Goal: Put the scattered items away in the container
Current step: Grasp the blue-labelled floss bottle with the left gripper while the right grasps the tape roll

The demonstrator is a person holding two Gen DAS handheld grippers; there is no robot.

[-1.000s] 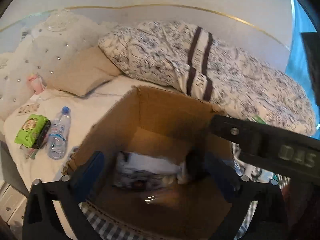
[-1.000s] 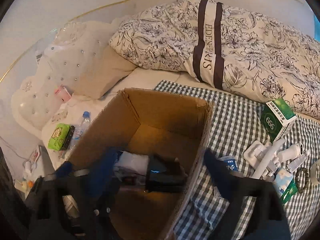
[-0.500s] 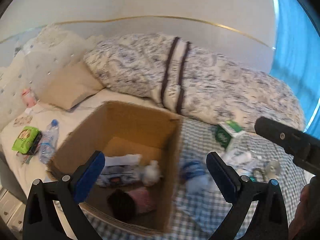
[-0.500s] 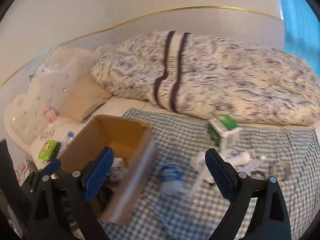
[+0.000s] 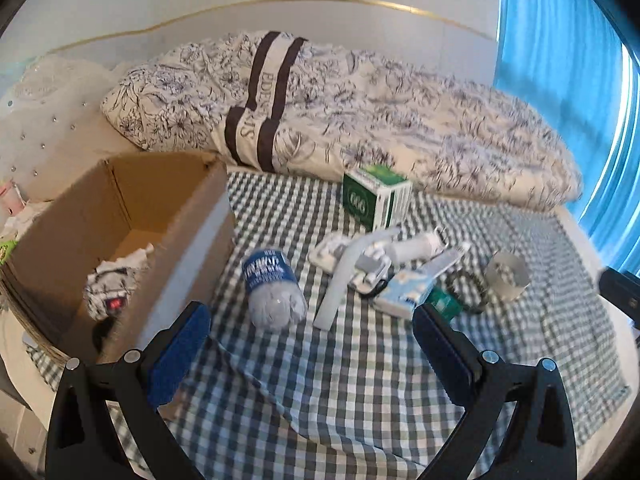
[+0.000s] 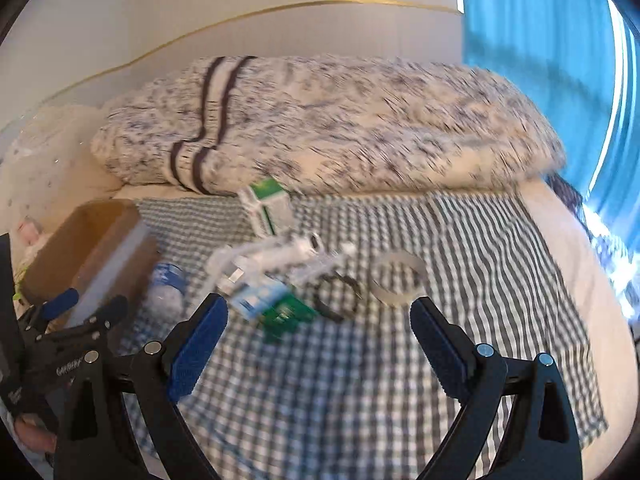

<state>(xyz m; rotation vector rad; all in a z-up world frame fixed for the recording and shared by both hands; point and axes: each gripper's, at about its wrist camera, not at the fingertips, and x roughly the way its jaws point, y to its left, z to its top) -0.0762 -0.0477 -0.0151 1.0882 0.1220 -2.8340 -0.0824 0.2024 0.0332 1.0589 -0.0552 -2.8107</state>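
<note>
Both grippers, left (image 5: 312, 344) and right (image 6: 319, 340), hold their jaws spread, empty. Beyond, the bottle (image 5: 272, 288) lies on the bed beside the box (image 5: 120, 216). Likely light, slippery, crushable: grip mid-body.

Near edge of the checked cloth (image 5: 360, 400): bare from your jaws up to the clutter; you can pass either gripper here.
Cardboard box (image 5: 72, 216): open-topped at the cloth's left edge; its tall right wall blocks a level sideways pass, and crumpled things lie on its floor.
Water bottle (image 5: 272, 288): lies on its side just right of the box, narrowing that gap.
Middle clutter (image 5: 384, 264): white pieces, a blue-white packet and a green box (image 5: 376, 200) lie packed touching; no room between them.
Tape roll (image 6: 396, 278): bare cloth on its right.
Far edge: the rolled duvet (image 5: 360, 112) walls off the bed's far side.
</note>
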